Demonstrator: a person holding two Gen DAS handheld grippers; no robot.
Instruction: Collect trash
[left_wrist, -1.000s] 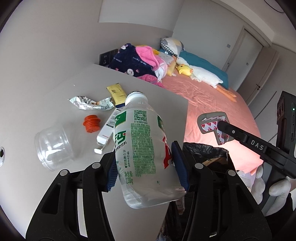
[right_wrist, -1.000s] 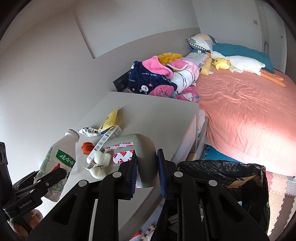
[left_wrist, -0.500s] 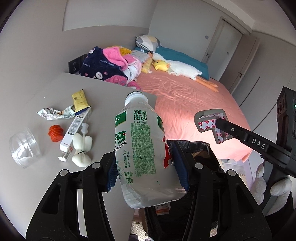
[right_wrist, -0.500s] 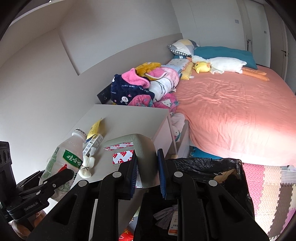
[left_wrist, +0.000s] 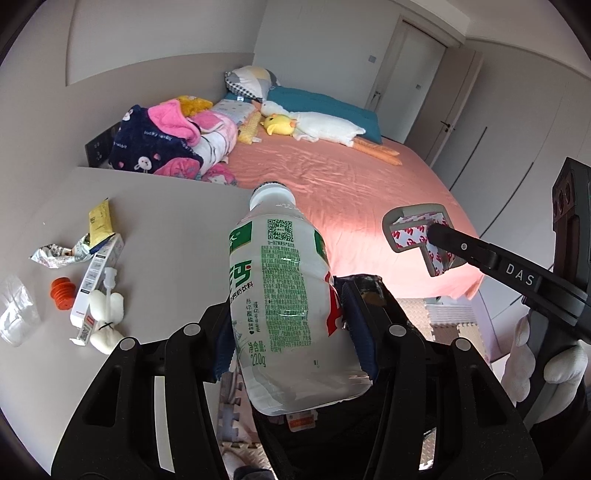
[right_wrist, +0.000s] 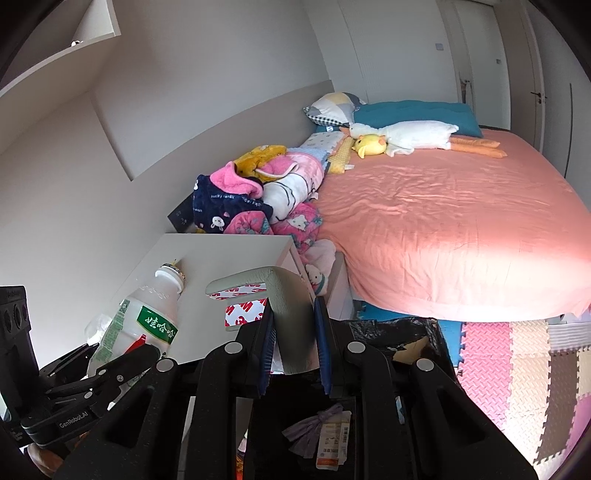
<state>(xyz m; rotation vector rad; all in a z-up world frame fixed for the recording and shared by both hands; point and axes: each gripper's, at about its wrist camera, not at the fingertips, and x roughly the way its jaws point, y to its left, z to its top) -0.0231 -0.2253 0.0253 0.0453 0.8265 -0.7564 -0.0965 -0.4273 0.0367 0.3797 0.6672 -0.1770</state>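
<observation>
Holding a white drink bottle (left_wrist: 291, 295) with green print, the left tool (left_wrist: 288, 328) has its blue pads squeezed on both sides of it. The right tool (right_wrist: 293, 343) is pinching a grey foam corner guard (right_wrist: 288, 302) with red-and-white backing. Both hang right over the black trash bag (right_wrist: 417, 332). Beside the bag, the surface (left_wrist: 177, 236) has wrappers, an orange cap (left_wrist: 62, 298) and a small box.
</observation>
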